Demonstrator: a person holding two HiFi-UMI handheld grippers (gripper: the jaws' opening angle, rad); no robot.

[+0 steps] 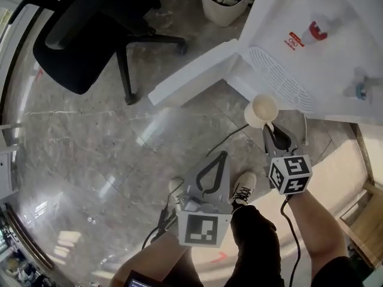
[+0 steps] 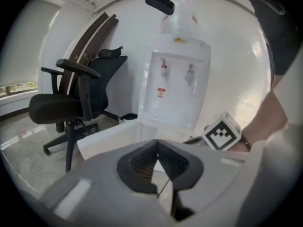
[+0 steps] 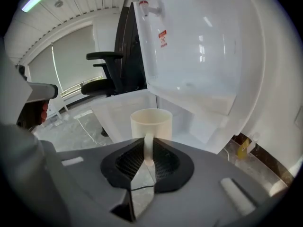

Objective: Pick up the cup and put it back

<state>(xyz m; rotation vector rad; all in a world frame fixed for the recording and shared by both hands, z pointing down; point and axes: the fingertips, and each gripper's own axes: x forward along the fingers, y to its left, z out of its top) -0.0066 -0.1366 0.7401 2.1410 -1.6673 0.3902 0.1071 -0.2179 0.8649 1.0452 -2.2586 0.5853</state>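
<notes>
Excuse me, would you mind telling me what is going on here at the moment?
A person holds a gripper in each hand by a white water dispenser. The right gripper is shut on the handle of a cream cup, holding it upright in front of the dispenser. The left gripper is shut and empty, off to the side.

We see a glossy grey stone-tile floor [image 1: 90,142] carrying a white water dispenser [image 1: 281,23]. To the left of the dispenser a black office chair [image 1: 90,34] stands on its star base, and a white waste bin [image 1: 226,5] sits just beside the dispenser's far left corner. In front of the dispenser a thin black cable [image 1: 230,136] lies across the tiles, and nearer us a person's shoe [image 1: 243,187] is planted.
</notes>
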